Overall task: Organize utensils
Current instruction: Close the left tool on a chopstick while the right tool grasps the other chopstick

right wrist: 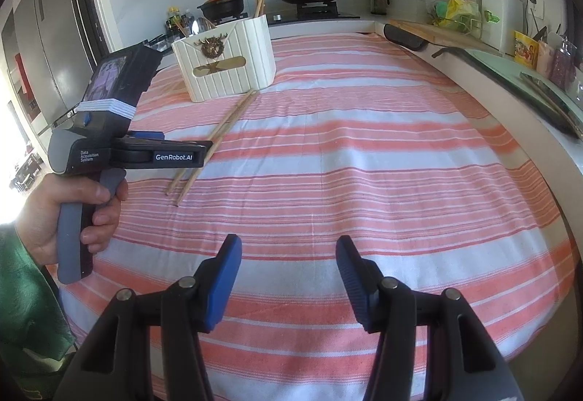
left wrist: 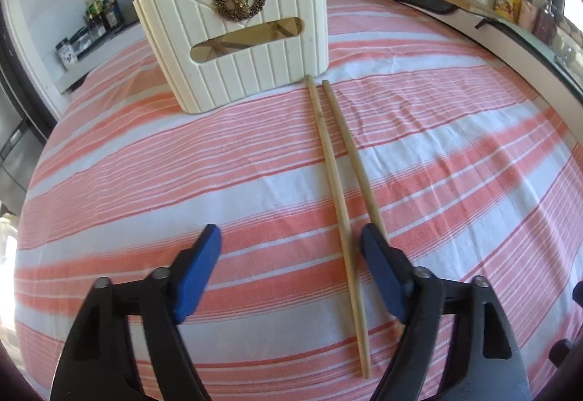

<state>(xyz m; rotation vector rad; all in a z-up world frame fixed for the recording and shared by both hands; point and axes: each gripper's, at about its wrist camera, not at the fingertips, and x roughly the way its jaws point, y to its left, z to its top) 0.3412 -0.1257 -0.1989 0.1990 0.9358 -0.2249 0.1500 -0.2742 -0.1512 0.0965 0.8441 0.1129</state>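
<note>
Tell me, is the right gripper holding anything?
No, the right gripper stands open over the striped tablecloth with nothing between its blue fingers, while both chopsticks lie near the white utensil holder.

Table under an orange-and-white striped cloth (left wrist: 255, 189). On it: a cream ribbed utensil holder (left wrist: 237, 47) with a gold deer emblem, and two wooden chopsticks (left wrist: 339, 182) lying side by side just beside the holder's base.
</note>
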